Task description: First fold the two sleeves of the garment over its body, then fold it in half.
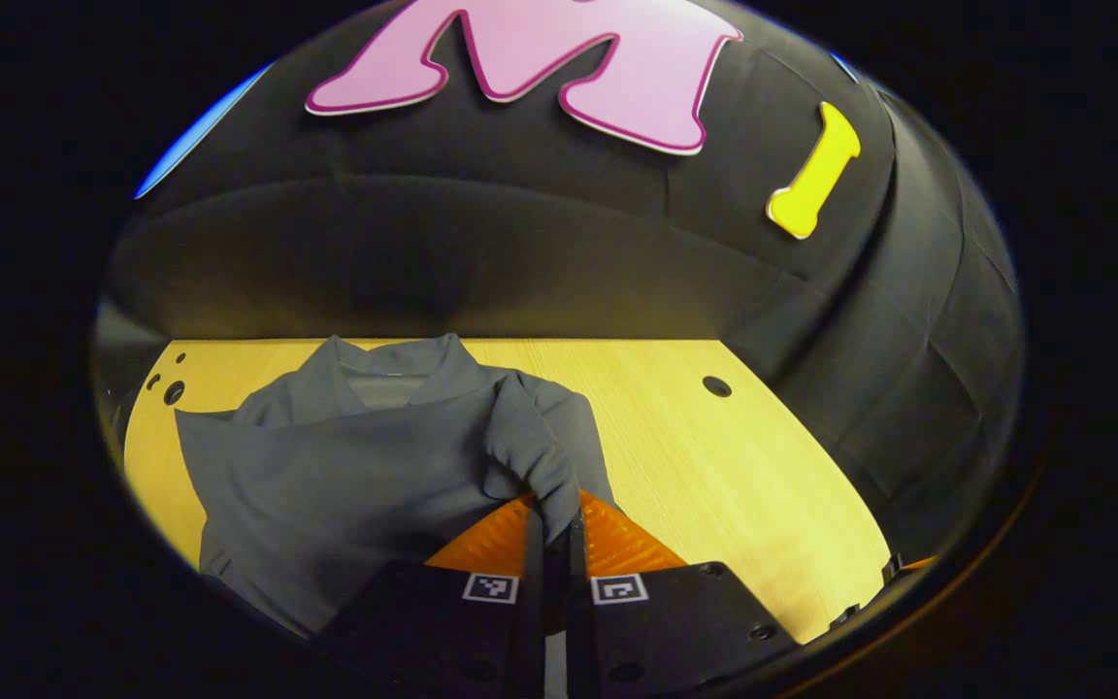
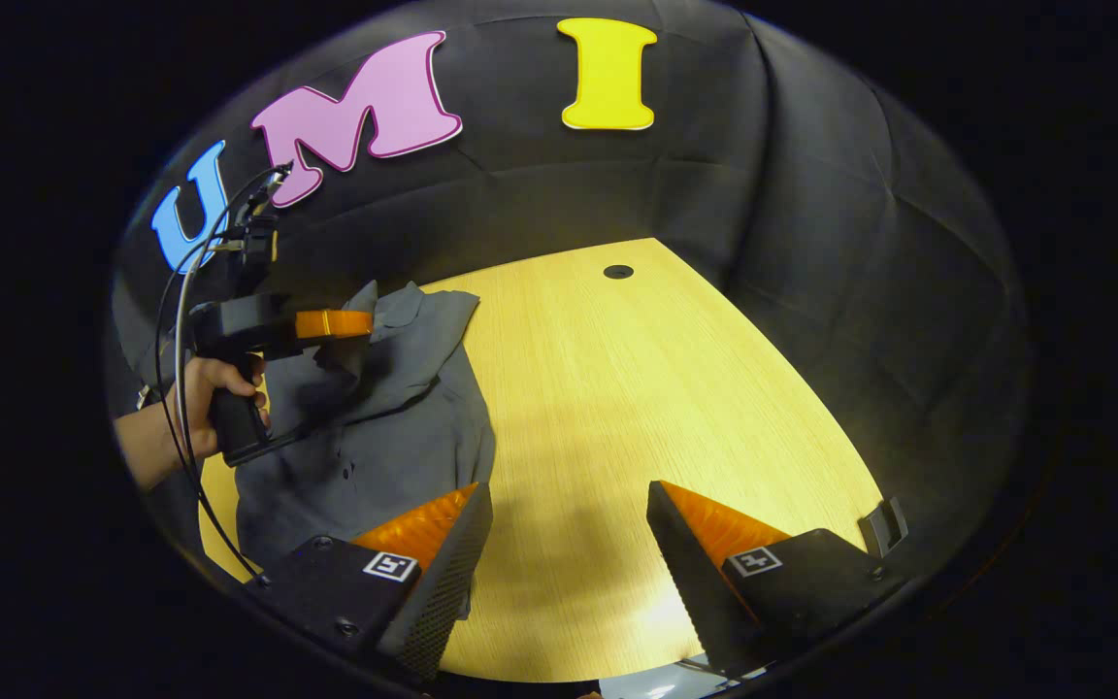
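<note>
A: Start at the left. What do you see in the left gripper view?

B: A grey garment point(image 1: 365, 456) lies on the pale wooden table point(image 1: 714, 466), toward the table's left side, its collar point(image 1: 394, 361) at the far edge near the black cloth wall. The left gripper point(image 1: 552, 519) has its two fingers drawn close together, and a bunched fold of sleeve point(image 1: 535, 451) is pinched between them. The cloth rises from the fingers in a ridge and drapes back over the body of the garment.

A: So it is clamped on the fabric?

B: Yes, both fingers press on that sleeve. To the right of the garment the table is bare wood with a round hole point(image 1: 716, 386) near the back.

A: And the right gripper view?

B: At the far left a hand point(image 2: 214, 393) grips the handle of the left gripper, which is raised above the garment point(image 2: 394, 427), with cables looping off its back. The garment lies along the left part of the table point(image 2: 637, 408), collar toward the wall.

A: The right gripper?

B: The right gripper point(image 2: 569, 529) stands with its fingers spread wide apart, nothing between them, over bare table. Its left finger point(image 2: 452, 558) sits just at the garment's lower edge; I cannot tell whether it touches the cloth.
</note>
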A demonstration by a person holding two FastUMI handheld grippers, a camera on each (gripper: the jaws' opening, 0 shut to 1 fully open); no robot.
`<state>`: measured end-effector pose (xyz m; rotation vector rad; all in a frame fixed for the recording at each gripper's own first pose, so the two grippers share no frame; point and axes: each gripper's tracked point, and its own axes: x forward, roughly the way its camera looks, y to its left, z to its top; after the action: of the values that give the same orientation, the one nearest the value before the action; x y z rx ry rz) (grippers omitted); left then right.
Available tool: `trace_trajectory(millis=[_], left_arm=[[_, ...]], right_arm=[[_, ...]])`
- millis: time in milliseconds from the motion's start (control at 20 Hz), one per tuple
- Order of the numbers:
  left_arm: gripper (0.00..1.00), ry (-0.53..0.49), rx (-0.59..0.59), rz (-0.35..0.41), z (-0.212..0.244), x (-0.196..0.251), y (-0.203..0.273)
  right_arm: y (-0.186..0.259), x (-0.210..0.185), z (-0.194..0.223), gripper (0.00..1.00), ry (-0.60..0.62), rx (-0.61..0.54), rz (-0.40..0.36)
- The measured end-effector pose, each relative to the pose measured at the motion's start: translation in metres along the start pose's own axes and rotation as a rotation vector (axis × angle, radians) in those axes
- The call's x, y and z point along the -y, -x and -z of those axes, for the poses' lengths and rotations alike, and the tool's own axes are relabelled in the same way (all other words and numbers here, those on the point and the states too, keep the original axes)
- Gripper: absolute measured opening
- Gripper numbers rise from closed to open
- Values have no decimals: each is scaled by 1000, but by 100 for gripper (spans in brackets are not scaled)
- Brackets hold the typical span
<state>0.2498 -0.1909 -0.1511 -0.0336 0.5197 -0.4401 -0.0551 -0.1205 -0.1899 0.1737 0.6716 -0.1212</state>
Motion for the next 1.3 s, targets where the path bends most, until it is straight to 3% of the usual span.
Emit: trace_trajectory(millis=[100,150,300,350,400,550,600,750,850,1000,1300], left_arm=[[18,4,-23,-4,7,3,-8],[13,19,-31,-1,11,5,-10],[65,44,-39,29,20,8,-7],[60,38,-40,35,25,5,-1],[65,33,-41,31,29,0,5],[96,19,-29,-14,41,-30,35],[92,17,-22,-26,46,-41,51],[96,31,-22,-29,68,-72,105],[92,27,-28,-86,91,-106,142],[96,35,-62,-186,137,-157,193],[96,149,-144,-361,228,-224,272]], right_arm=[[-1,0,2,99,-12,-2,-2],[-1,1,4,99,-14,-7,-2],[-2,-6,8,99,-16,-21,-8],[-2,-9,10,99,-14,-24,-14],[-3,-13,12,99,-11,-31,-25],[-6,-41,23,99,-22,-73,-118],[-7,-50,27,99,-26,-90,-145],[-12,-70,45,99,-13,-140,-184],[-16,-82,56,99,11,-173,-203],[-19,-96,78,99,46,-225,-215],[-31,-115,122,99,46,-345,-215]])
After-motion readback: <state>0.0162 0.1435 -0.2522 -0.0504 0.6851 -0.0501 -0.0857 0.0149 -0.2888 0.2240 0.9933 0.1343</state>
